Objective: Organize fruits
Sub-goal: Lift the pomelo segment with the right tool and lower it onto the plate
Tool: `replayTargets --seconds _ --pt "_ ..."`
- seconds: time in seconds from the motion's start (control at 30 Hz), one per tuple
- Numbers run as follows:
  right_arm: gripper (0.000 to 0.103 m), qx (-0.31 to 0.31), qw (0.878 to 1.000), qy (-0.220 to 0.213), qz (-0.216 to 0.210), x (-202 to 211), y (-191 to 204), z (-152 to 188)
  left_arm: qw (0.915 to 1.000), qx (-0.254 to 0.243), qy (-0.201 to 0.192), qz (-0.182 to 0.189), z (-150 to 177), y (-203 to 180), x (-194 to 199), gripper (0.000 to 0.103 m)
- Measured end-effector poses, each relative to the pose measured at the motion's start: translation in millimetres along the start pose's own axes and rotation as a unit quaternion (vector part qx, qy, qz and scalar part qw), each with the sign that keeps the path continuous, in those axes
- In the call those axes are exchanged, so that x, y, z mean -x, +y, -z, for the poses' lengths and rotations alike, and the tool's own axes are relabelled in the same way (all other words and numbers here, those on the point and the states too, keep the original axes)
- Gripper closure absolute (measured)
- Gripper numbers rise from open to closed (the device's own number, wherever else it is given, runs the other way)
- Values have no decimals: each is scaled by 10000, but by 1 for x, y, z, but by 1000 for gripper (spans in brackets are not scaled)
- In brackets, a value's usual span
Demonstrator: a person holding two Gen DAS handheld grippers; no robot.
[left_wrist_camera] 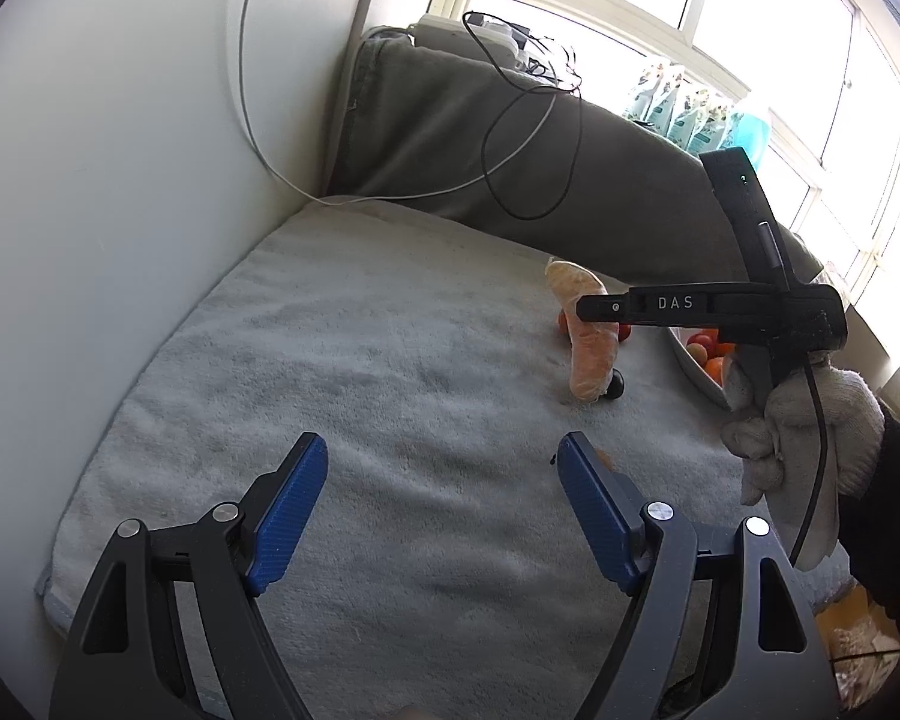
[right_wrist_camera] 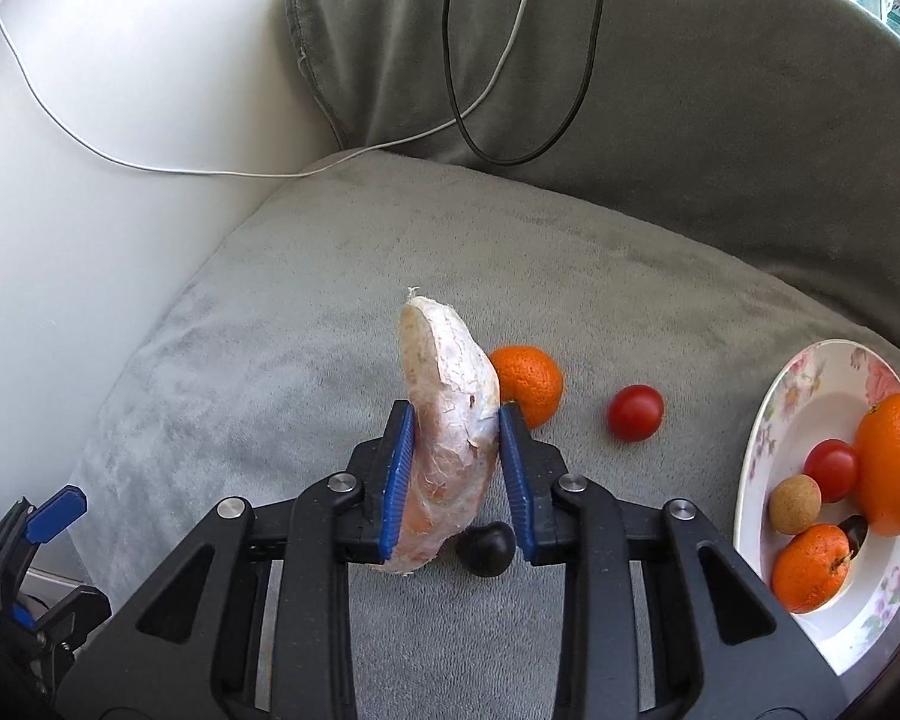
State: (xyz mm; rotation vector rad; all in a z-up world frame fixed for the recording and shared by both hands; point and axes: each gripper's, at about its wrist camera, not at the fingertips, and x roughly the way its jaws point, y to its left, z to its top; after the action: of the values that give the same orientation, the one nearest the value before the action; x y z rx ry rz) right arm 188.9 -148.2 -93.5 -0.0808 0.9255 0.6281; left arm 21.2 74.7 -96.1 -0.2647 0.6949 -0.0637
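My right gripper (right_wrist_camera: 456,414) is shut on a peeled pale-orange citrus segment (right_wrist_camera: 450,396), which stands on end between the blue pads (right_wrist_camera: 399,468). Behind it on the grey cushion lie a mandarin (right_wrist_camera: 531,384) and a cherry tomato (right_wrist_camera: 635,413); a small dark round fruit (right_wrist_camera: 486,549) sits under the jaws. To the right, a floral plate (right_wrist_camera: 810,396) holds an orange (right_wrist_camera: 894,462), a tomato (right_wrist_camera: 832,469), a tan ball-like fruit (right_wrist_camera: 795,504) and a mandarin (right_wrist_camera: 810,567). My left gripper (left_wrist_camera: 444,447) hovers open over bare cushion, left of the segment (left_wrist_camera: 591,354).
The grey towel-covered cushion (left_wrist_camera: 360,360) meets a white wall (left_wrist_camera: 120,180) on the left and a grey sofa back (right_wrist_camera: 720,120) behind. White and black cables (right_wrist_camera: 468,90) hang over the back. A gloved hand (left_wrist_camera: 798,438) holds the right gripper. Windows are beyond.
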Motion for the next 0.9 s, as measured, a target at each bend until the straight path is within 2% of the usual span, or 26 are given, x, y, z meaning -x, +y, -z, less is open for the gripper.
replayTargets --seconds 0.3,0.53,0.9 --pt "74 -234 9989 -389 -67 39 -26 7 9999 -139 19 48 -1 -14 -2 24" --pt "74 -378 9972 -644 51 76 -53 21 9995 -259 66 150 -1 -29 -10 24" --pt "74 -630 9934 -828 481 115 -108 41 9986 -449 148 258 -5 -48 -17 24"
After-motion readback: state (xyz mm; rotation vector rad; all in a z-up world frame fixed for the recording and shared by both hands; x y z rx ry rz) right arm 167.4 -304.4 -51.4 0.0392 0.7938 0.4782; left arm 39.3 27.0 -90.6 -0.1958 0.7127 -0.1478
